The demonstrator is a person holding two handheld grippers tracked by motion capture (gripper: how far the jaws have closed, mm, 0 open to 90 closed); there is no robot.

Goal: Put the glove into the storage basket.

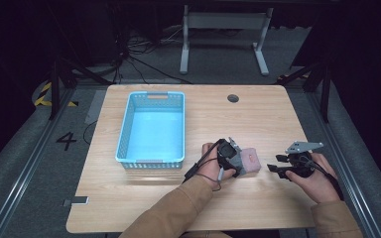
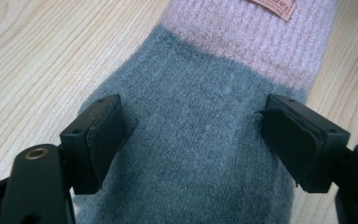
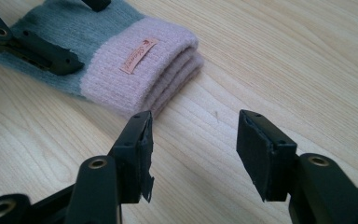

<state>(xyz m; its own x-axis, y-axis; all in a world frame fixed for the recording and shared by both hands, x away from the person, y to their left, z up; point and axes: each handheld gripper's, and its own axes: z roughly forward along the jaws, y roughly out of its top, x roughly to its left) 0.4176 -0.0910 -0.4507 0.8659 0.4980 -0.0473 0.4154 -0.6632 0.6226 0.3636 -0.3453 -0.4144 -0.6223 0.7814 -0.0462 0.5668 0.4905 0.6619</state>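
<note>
Folded knitwear (image 1: 248,161), grey with a pink ribbed cuff and a small sewn label, lies flat on the bench (image 1: 258,114) at about five o'clock from the blue basket (image 1: 124,131), well apart from it and near the person's edge. In the left gripper view, the left gripper (image 2: 193,135) sits over the grey part with its jaws spread to either side of the fabric, the pads at or just beside the knit's edges but not yet pinching it; that straddle looks like the set-up for a grab across the width. In its own view, the right gripper (image 3: 193,149) hovers low just off the pink cuff end, at about three o'clock from the knitwear, its jaws also spread and holding nothing. It seems kept close so it can catch the cuff if the folds slip. The basket stands empty at the bench's ten o'clock side, a likely destination.
</note>
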